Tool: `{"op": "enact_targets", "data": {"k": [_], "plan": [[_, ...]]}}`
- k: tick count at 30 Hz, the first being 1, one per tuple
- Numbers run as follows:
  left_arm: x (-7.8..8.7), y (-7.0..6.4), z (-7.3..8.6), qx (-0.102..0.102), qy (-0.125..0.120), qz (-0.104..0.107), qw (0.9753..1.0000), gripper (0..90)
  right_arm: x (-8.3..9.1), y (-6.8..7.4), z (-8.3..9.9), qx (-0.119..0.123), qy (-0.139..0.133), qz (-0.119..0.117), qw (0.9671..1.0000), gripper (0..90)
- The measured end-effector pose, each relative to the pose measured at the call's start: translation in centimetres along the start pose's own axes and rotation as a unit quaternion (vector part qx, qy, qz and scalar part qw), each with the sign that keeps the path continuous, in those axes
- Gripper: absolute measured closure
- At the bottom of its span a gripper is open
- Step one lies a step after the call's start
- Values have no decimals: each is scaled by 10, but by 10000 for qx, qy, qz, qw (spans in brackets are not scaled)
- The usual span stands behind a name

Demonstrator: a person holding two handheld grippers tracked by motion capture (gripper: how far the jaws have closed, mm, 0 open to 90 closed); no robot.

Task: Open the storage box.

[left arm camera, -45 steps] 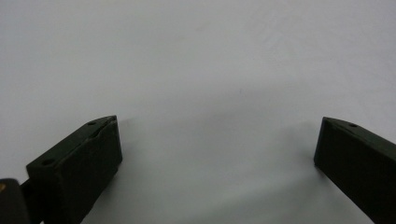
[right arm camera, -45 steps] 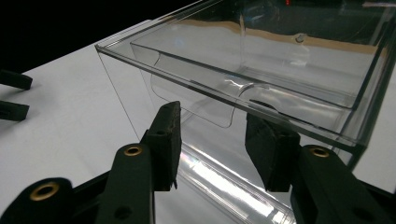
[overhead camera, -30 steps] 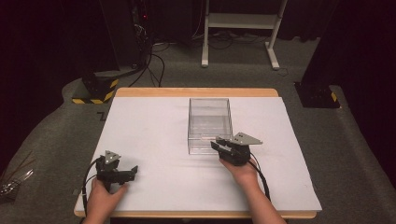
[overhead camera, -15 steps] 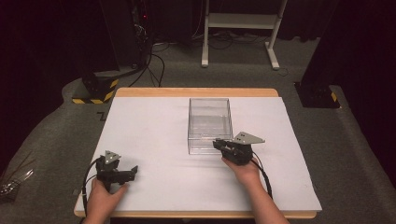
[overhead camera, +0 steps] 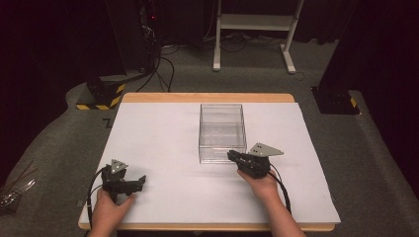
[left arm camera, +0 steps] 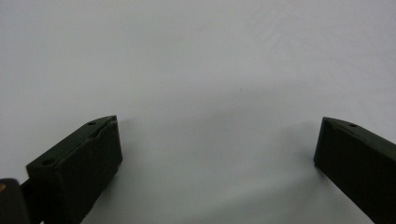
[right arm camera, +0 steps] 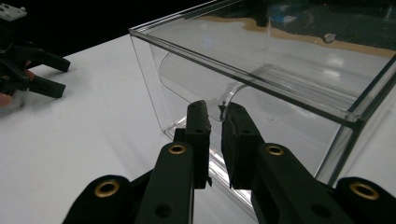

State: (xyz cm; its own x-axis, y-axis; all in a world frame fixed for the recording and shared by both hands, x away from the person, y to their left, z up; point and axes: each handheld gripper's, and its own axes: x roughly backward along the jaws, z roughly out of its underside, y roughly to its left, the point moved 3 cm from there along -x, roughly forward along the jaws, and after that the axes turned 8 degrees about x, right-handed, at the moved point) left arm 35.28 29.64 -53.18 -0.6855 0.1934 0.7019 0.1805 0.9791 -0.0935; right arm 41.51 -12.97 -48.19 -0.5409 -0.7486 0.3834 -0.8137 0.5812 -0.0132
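The clear plastic box (overhead camera: 222, 131) is standing upright on the white sheet (overhead camera: 163, 133) that is covering the worktop (overhead camera: 207, 98), a little toward the far edge and near the middle of its width. Its near wall is carrying a curved clear tab (right arm camera: 223, 100), seen in the right gripper view. The right gripper (overhead camera: 232, 156) is sitting right at that near wall, at the box's near right corner, with a hand (overhead camera: 261, 183) holding it from behind. In the right gripper view its fingers (right arm camera: 198, 126) are standing almost together with a thin slit between them, their tips reaching the edge of the tab; whether they are actually pinching it I cannot tell.

The left gripper (overhead camera: 140, 181) is lying well apart from the box, off toward its near left, close to the near edge of the sheet, with the other hand (overhead camera: 109, 211) wrapping it. Its fingers (left arm camera: 74, 168) are spread wide over bare white sheet, holding nothing
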Motion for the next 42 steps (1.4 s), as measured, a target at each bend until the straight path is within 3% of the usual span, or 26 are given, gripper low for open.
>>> {"op": "enact_targets", "data": {"k": [13,19,30,42], "plan": [[0,0,0,-1,0,0,10000,9,10,7,5,-10,-39,-47,10000,846],[0,0,0,1,1,0,10000,9,4,6,4,-71,-45,-189,9998,743],[0,0,0,0,-1,1,10000,9,4,6,4,22,-65,-424,9991,800],[0,0,0,-2,3,1,10000,9,16,26,5,198,18,-553,9983,816]]}}
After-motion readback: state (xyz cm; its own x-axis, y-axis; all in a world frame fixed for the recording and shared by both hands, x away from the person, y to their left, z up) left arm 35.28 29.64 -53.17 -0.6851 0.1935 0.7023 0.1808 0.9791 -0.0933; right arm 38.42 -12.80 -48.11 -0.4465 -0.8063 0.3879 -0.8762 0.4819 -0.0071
